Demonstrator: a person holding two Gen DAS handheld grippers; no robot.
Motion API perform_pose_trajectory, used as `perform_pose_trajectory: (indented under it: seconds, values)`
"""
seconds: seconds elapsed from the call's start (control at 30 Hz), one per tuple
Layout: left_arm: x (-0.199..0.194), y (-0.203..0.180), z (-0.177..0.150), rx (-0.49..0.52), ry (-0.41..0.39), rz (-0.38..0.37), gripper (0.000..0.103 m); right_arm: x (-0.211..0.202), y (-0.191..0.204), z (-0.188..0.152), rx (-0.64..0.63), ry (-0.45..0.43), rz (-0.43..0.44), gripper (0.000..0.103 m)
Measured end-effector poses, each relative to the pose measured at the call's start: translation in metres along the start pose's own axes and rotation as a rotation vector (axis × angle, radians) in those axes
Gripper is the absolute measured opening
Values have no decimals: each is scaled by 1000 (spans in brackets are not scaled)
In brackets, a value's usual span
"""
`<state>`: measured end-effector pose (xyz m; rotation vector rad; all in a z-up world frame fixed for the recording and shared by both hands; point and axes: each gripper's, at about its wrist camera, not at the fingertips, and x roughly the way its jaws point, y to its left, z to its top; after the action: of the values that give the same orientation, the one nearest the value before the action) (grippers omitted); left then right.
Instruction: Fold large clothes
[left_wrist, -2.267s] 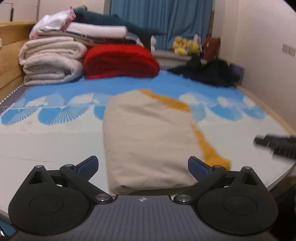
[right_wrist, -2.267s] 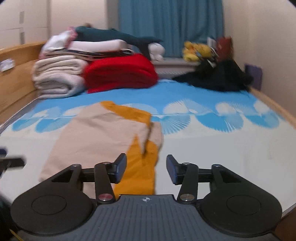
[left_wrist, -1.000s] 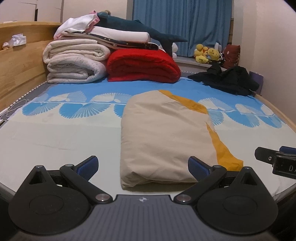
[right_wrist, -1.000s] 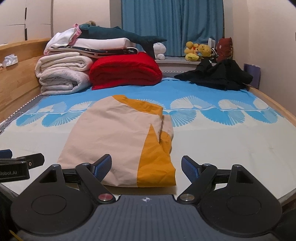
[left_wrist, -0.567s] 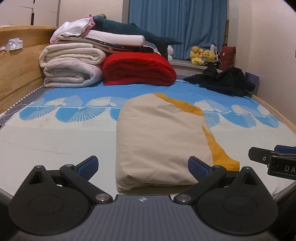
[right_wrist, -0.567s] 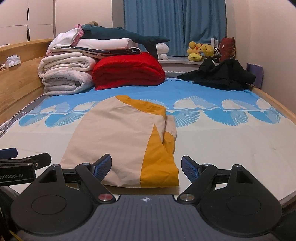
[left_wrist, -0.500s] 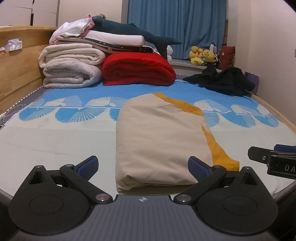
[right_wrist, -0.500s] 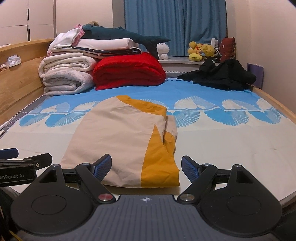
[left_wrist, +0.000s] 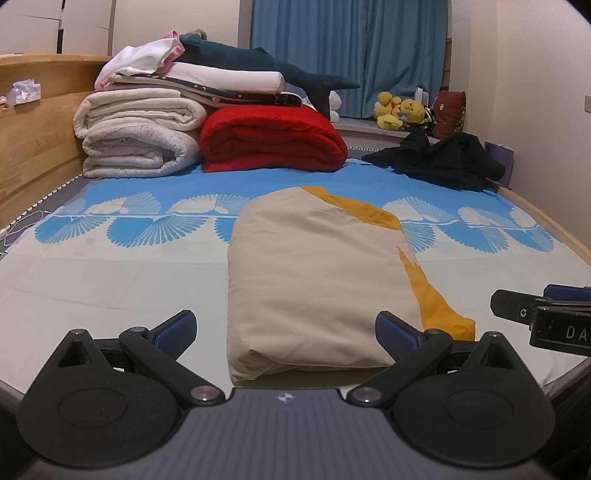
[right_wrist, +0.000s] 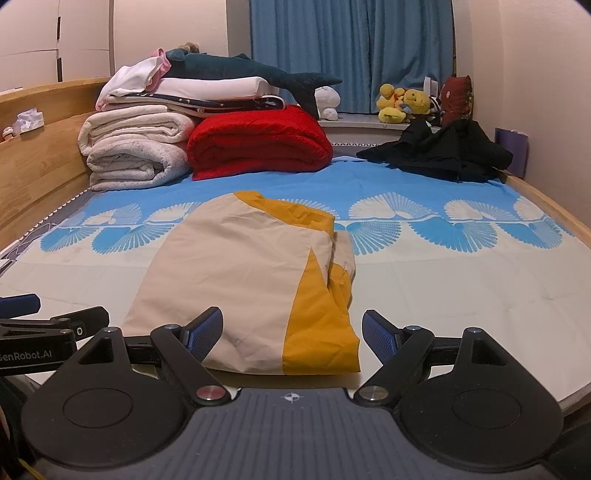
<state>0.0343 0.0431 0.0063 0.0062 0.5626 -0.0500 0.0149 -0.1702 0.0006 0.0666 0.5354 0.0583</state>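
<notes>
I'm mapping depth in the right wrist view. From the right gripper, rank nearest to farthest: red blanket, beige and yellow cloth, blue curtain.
From the right gripper:
1. Beige and yellow cloth, directly ahead on the bed.
2. Red blanket, farther back, left of centre.
3. Blue curtain, on the far wall.

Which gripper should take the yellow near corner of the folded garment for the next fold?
Right. The right gripper is open with the garment's yellow corner between its fingers. The left gripper, also open, faces the beige near edge, with yellow off to its right.
</notes>
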Motion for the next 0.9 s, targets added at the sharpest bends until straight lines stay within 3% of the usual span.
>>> perform_pose_trajectory:
  seconds: [0.9]
  values:
    - [2,1,-1,3,1,-10,103,-2,0,0,-12,2,7,84]
